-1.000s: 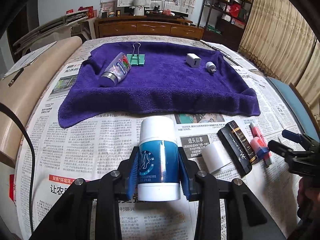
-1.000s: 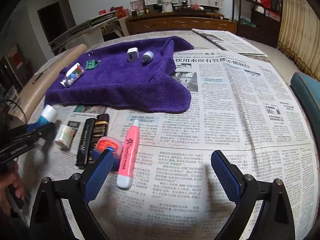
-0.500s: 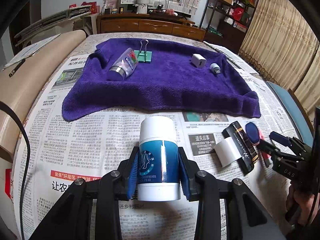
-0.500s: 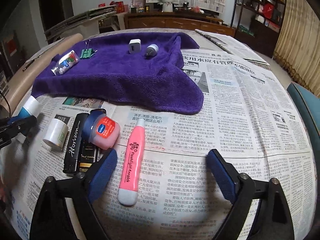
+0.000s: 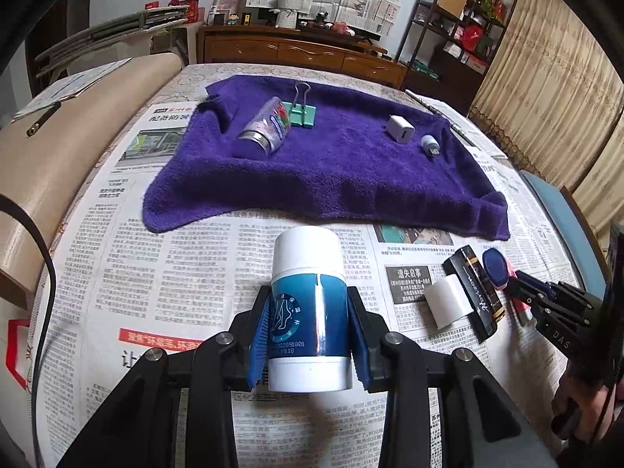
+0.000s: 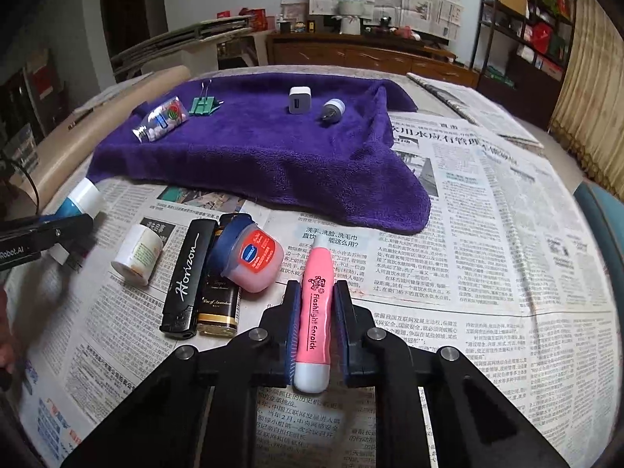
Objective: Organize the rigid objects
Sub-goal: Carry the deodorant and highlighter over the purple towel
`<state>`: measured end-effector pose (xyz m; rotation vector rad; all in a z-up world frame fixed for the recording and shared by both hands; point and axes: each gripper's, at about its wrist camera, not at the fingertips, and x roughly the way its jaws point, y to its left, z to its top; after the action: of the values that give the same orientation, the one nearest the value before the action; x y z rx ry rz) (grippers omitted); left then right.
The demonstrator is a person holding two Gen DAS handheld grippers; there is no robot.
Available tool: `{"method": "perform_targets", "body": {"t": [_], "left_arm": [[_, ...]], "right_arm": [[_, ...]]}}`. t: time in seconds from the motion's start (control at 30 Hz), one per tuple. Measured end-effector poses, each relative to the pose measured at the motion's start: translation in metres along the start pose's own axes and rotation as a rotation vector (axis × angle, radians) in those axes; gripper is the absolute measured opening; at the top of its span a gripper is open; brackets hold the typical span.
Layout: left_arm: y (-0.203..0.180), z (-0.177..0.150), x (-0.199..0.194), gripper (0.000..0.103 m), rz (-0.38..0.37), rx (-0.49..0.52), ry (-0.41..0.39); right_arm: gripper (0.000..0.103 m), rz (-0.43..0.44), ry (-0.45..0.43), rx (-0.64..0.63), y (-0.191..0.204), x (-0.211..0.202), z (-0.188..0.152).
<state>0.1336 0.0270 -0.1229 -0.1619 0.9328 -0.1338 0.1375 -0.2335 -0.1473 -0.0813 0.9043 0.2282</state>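
My left gripper point(image 5: 308, 331) is shut on a blue-and-white bottle point(image 5: 308, 304) held above the newspaper-covered table point(image 5: 156, 265). My right gripper point(image 6: 316, 312) is shut on a pink flashlight earpick point(image 6: 315, 312) lying on the newspaper. Left of it lie a Vaseline jar point(image 6: 249, 259), a black Horizon lighter point(image 6: 189, 277), a dark gold-banded bottle point(image 6: 218, 304) and a small white jar point(image 6: 136, 253). A purple towel point(image 5: 331, 163) at the back carries a clear bottle point(image 5: 267, 126), a green binder clip point(image 5: 302, 111), a white charger point(image 5: 399, 128) and a small grey plug point(image 5: 429, 144).
A beige padded edge point(image 5: 58, 148) runs along the table's left side. A blue chair point(image 6: 600, 210) stands at the right. A wooden sideboard point(image 5: 296, 52) and shelves point(image 5: 468, 19) are behind the table. Folded newspaper point(image 6: 475, 105) lies at the far right.
My right gripper moved forward and closed its jaws on the pink earpick. My left gripper lifted slightly toward the towel, still holding the bottle.
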Motion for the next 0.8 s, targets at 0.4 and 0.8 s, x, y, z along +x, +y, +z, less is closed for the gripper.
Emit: {"method": "perform_targets", "body": {"t": [0.4, 0.8], "left_arm": [[0.001, 0.013, -0.015, 0.034, -0.014, -0.001, -0.021], [-0.01, 0.054, -0.029, 0.034, -0.024, 0.049, -0.054]], "right_arm": [[0.017, 0.022, 0.002, 0.035, -0.014, -0.01, 0.002], [0.017, 0.016, -0.043, 0.038, -0.022, -0.029, 0.034]]}}
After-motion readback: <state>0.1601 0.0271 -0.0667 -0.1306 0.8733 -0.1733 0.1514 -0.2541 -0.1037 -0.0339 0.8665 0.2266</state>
